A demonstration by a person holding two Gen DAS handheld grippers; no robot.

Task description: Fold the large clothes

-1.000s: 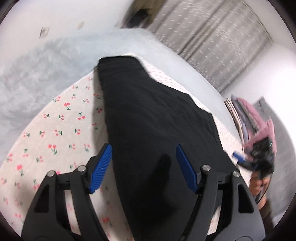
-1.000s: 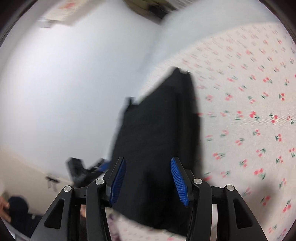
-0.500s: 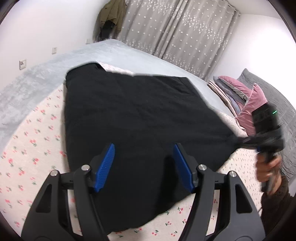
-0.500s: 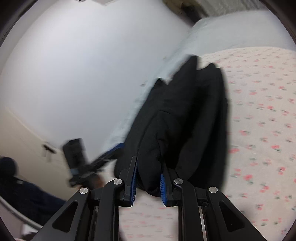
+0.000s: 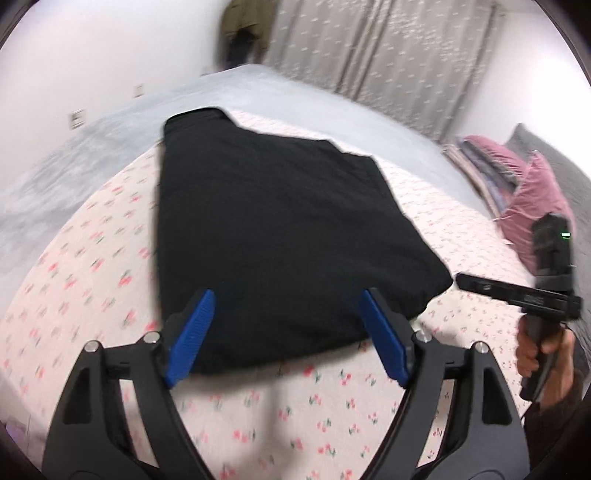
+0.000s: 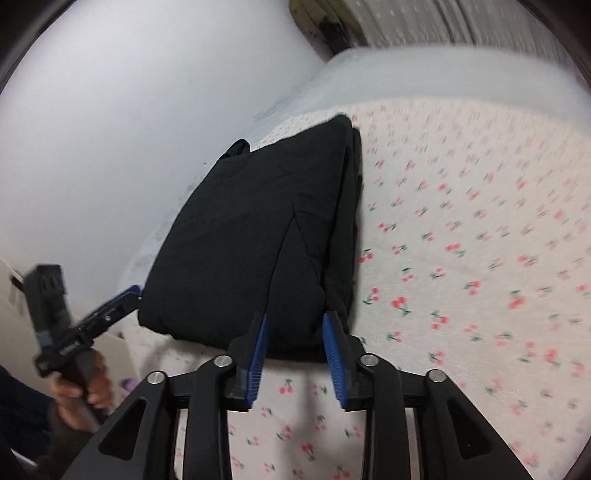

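Bedroom interior. Bed (image 5: 110, 236) covered with a cream sheet printed in small red cherries; a pale grey-blue fleecy blanket (image 5: 258, 85) lies across its far part, reaching the wall side. Plain white wall (image 5: 92, 48) to the left, carrying two small white wall plates (image 5: 77, 119). Grey curtains (image 5: 388, 55) with a pale dotted pattern hang full height along the far wall. An olive garment (image 5: 245, 26), blurred, hangs in the corner beside the curtains. Pink pillow (image 5: 532, 199) and stacked bedding (image 5: 476, 162) at the right, against a dark grey quilted cover (image 5: 554, 162). Lighting even and soft.
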